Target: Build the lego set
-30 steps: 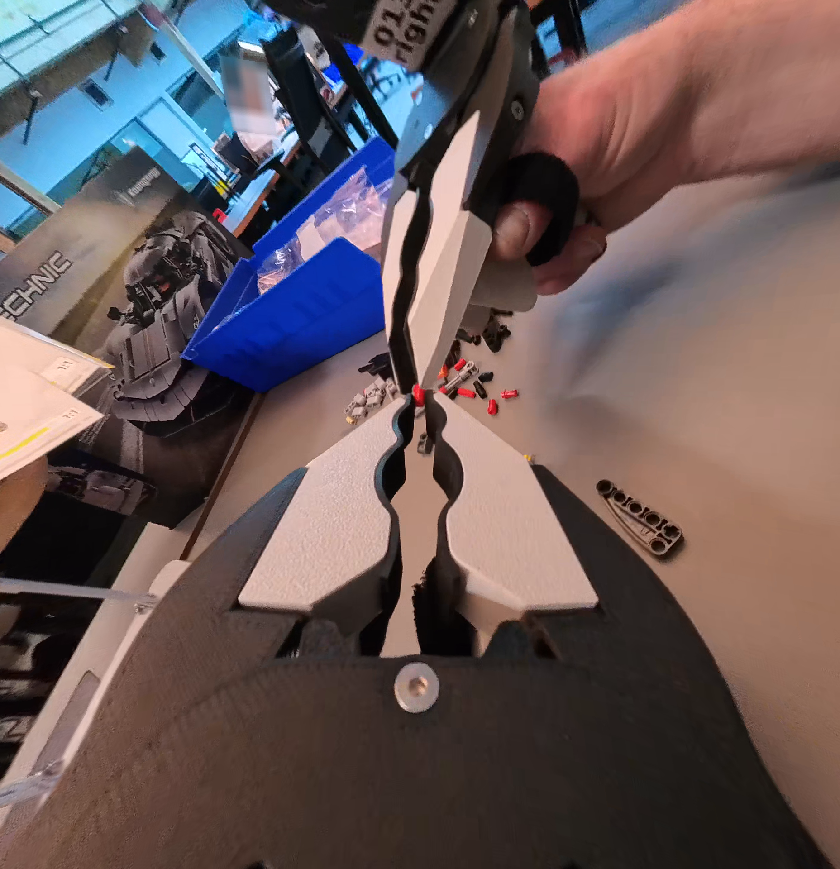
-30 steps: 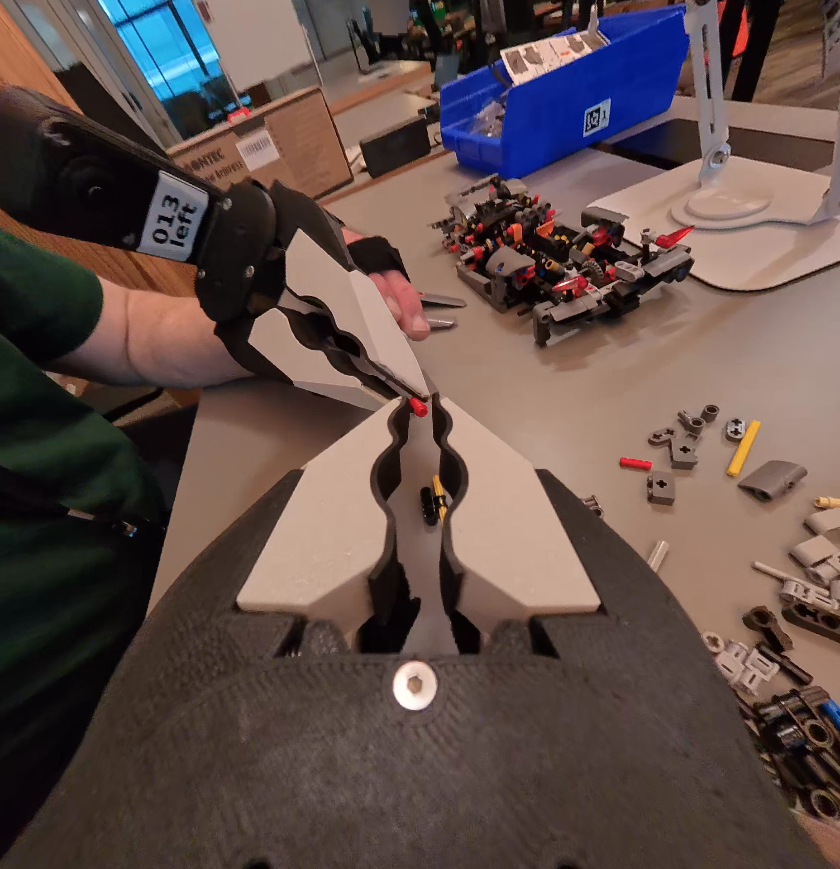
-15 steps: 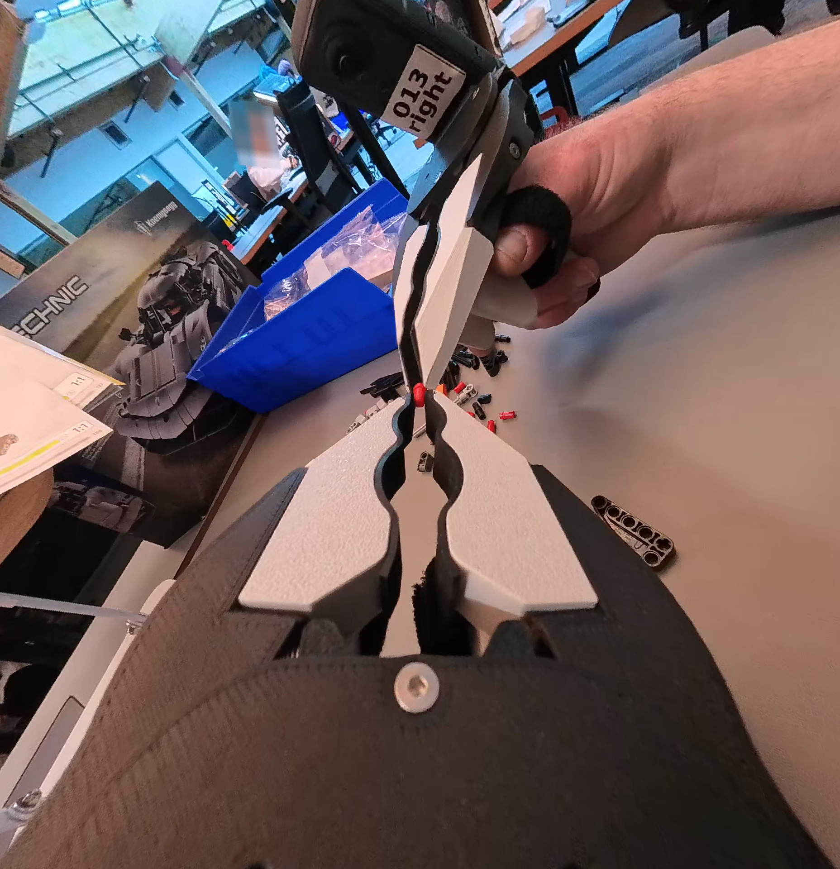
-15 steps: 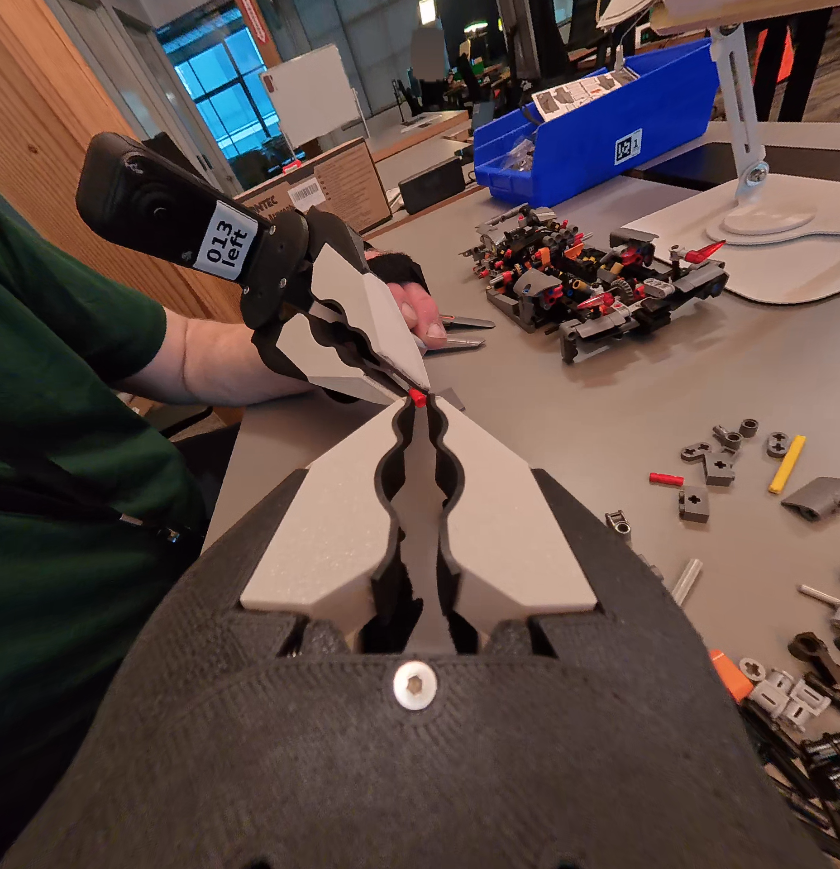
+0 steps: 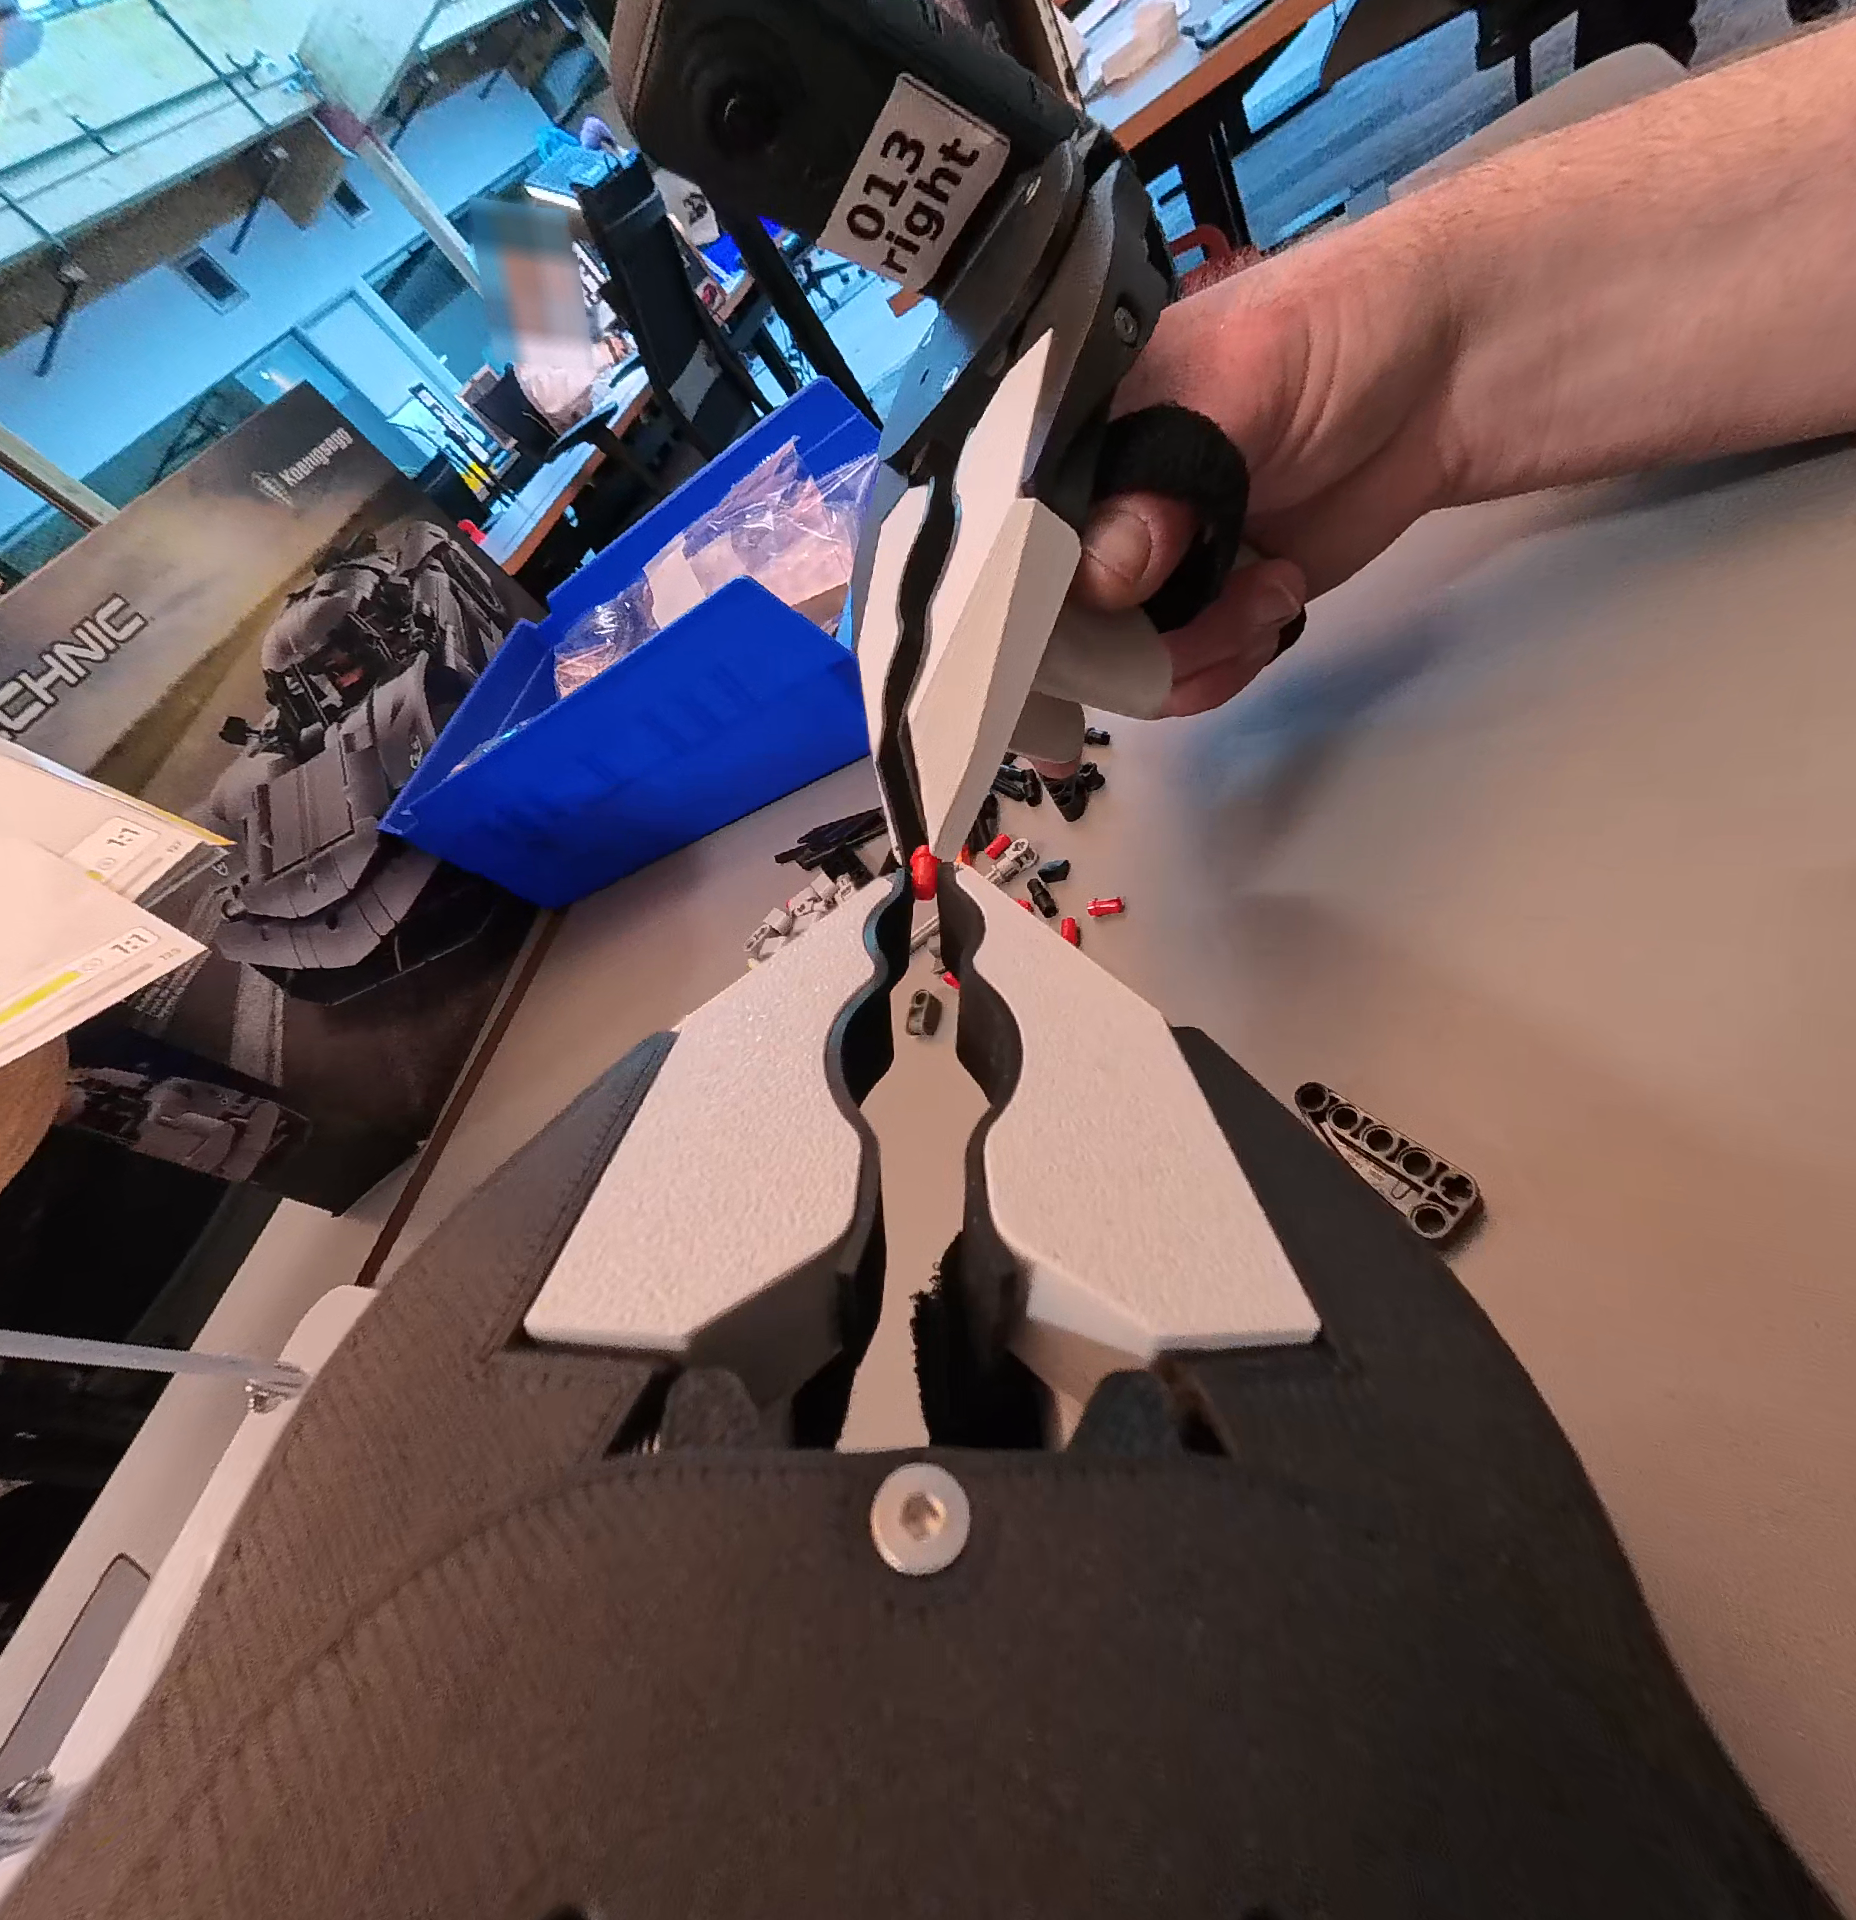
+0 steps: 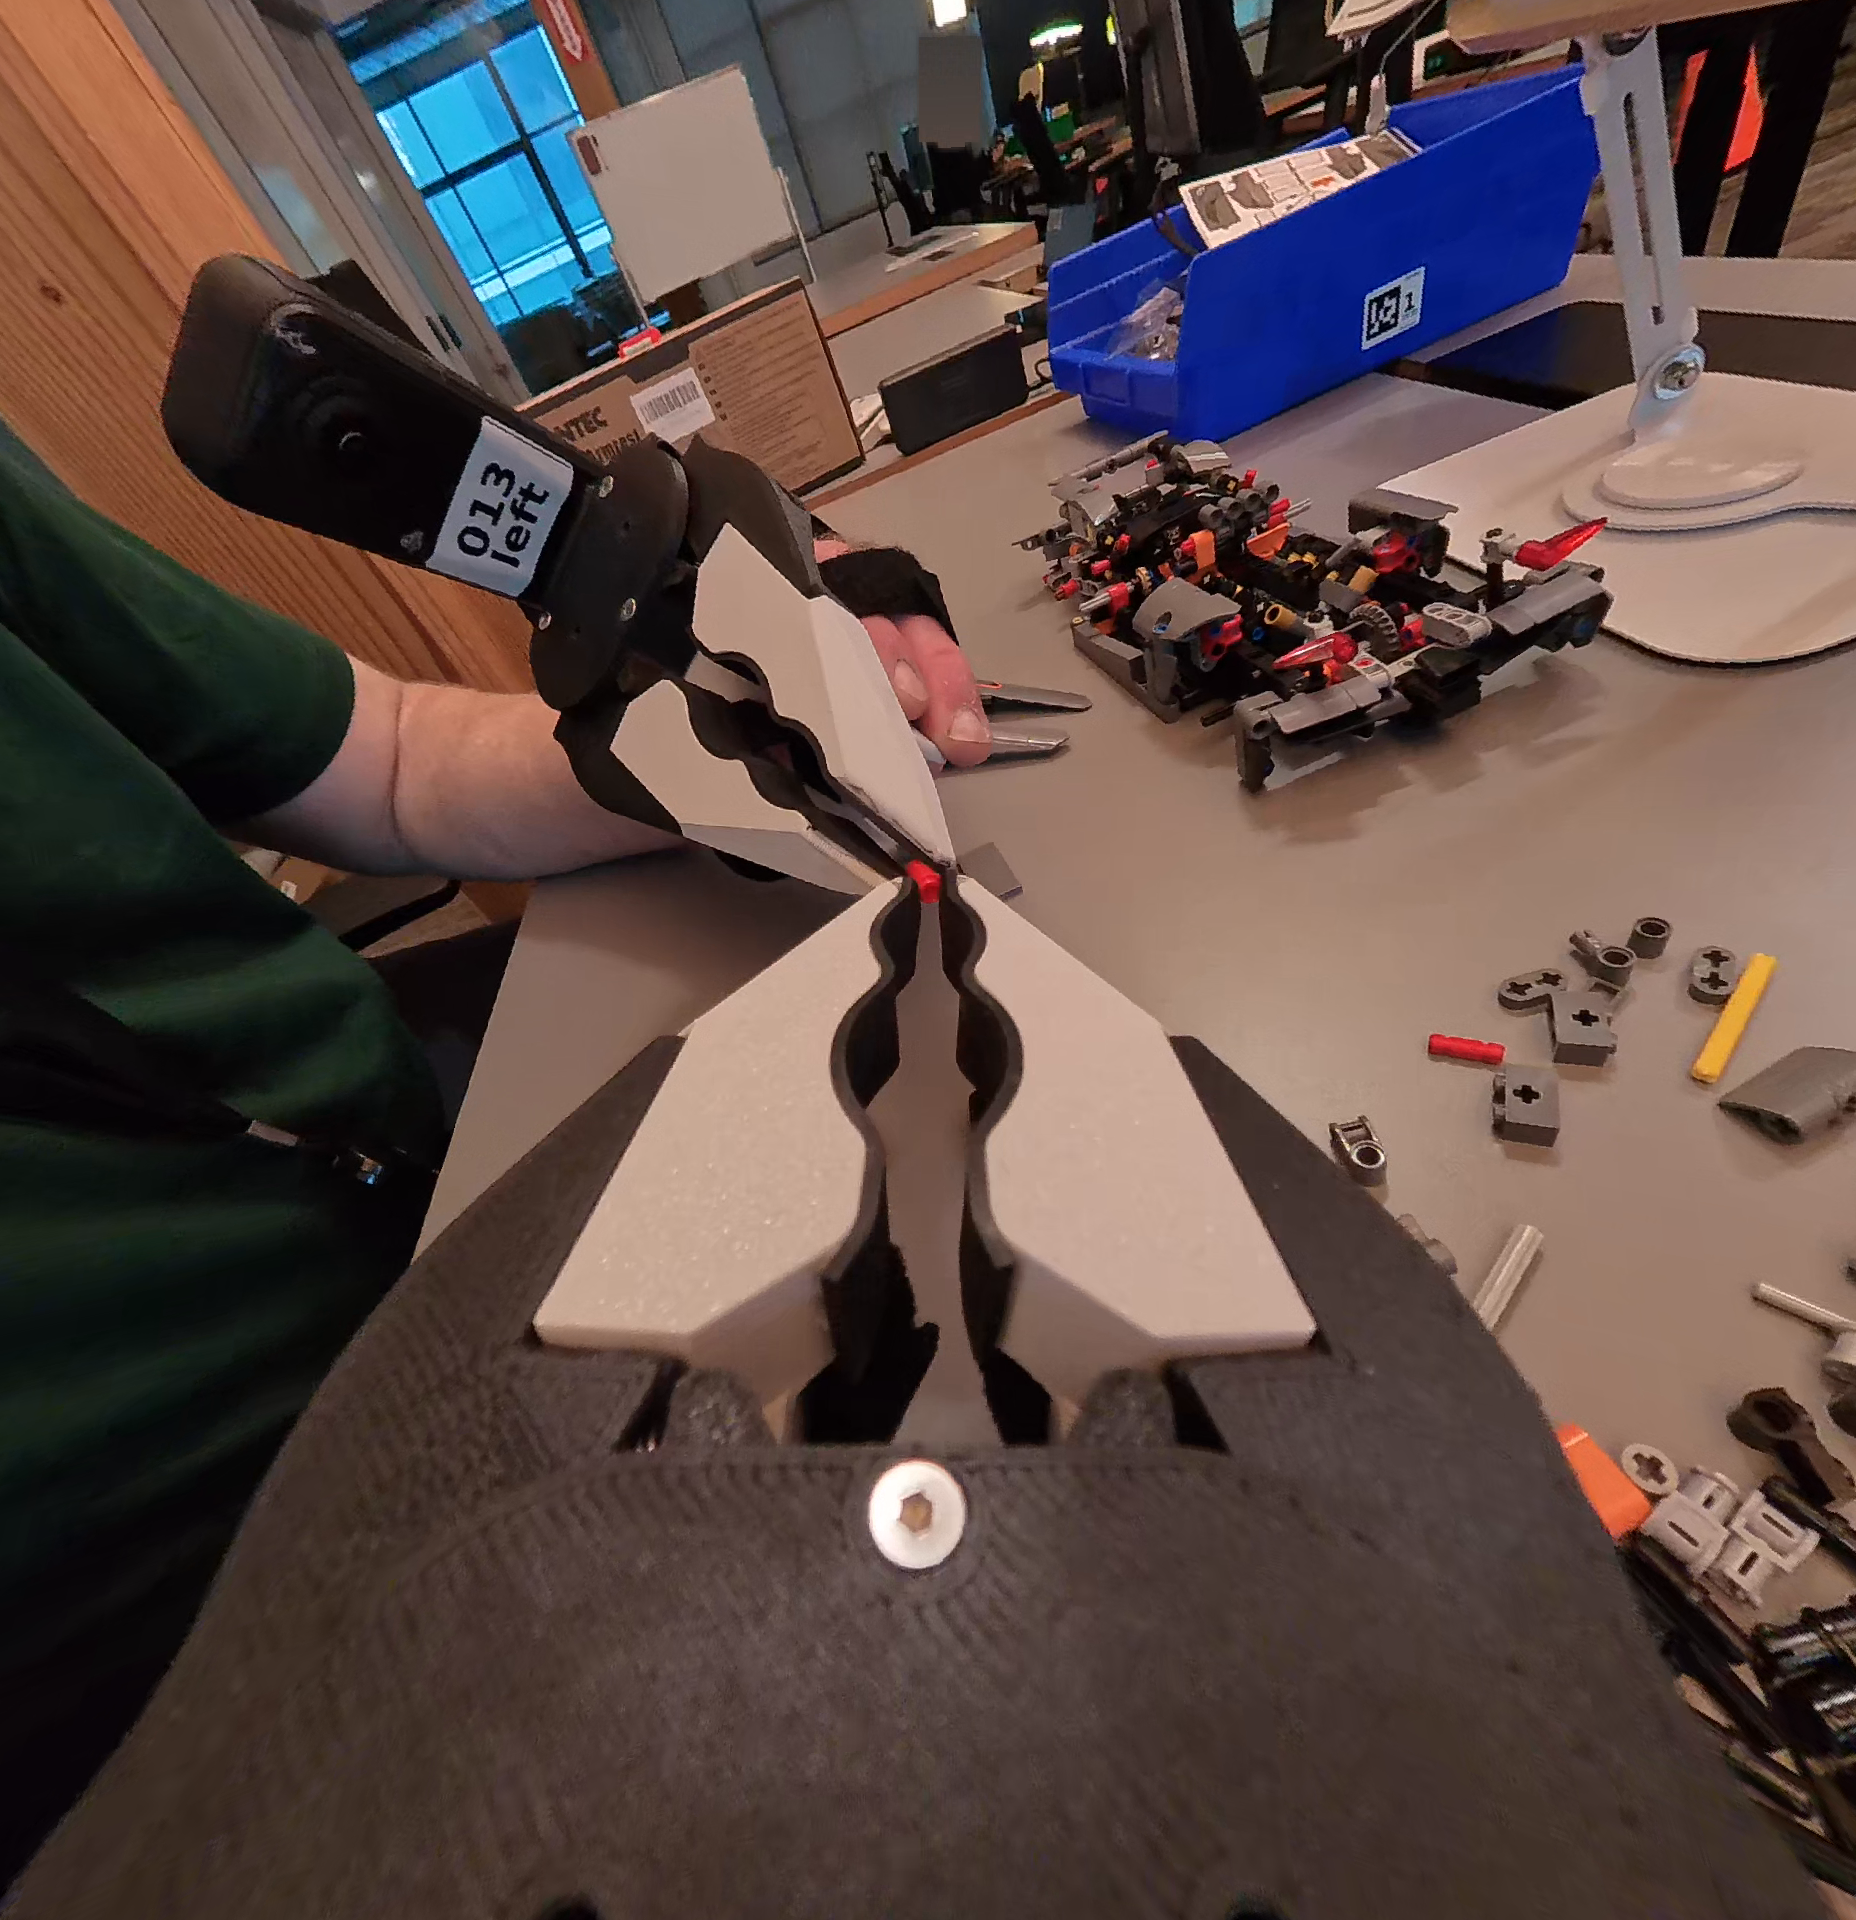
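Grey table (image 6: 1319, 883): both grippers w/ white labels, tips pinched together on red pin (image 6: 922, 883).

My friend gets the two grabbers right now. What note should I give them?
Both grippers are up above the table, tips together.
Right gripper: jaws shut on the small red pin.
Left gripper: jaws nearly closed at the same red pin; I cannot tell whether it grips it.
Half-built car: on the table, far right side, near the blue bin.
Loose pieces: scattered on the table to the right.
Done: pin picked up.
Left: finish the hand-over, fit the pin, keep building.
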`<state>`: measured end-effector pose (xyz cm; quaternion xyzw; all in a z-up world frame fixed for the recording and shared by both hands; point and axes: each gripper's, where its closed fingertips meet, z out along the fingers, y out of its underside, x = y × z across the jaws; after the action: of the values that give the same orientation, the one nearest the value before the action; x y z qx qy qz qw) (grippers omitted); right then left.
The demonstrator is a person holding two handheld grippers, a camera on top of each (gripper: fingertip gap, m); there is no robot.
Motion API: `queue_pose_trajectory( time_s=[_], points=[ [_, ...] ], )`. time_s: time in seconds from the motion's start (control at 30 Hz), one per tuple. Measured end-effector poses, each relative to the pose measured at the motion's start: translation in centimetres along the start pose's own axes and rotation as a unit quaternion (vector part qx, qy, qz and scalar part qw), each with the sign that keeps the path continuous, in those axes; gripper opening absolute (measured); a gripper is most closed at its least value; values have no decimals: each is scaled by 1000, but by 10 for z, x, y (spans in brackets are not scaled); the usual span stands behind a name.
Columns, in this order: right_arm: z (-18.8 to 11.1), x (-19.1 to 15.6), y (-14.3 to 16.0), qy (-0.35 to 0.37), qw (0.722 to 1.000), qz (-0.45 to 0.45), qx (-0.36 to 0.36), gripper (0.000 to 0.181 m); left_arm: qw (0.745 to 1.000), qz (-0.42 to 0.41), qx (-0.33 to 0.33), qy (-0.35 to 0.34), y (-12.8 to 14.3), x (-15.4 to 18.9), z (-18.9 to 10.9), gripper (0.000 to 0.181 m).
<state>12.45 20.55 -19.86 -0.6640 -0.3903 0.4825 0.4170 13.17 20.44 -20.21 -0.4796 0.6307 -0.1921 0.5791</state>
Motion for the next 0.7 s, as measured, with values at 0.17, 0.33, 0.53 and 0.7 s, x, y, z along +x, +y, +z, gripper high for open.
queue_pose_trajectory(
  time_s=[0.17,0.33,0.53,0.7],
  points=[
    [0,3,1,10,1000,-3,-3,2,1000,-6,-9,5,4,2,3,10],
    [-8,7,4,37,999,-23,-28,2,998,-14,-46,36,19,4,2,14],
    [-12,13,33,102,977,-99,-158,2,978,-43,-138,148,54,37,-1,14],
    [-1,10,64,106,954,-149,-239,2,972,-49,-154,173,61,50,1,14]
  ],
)
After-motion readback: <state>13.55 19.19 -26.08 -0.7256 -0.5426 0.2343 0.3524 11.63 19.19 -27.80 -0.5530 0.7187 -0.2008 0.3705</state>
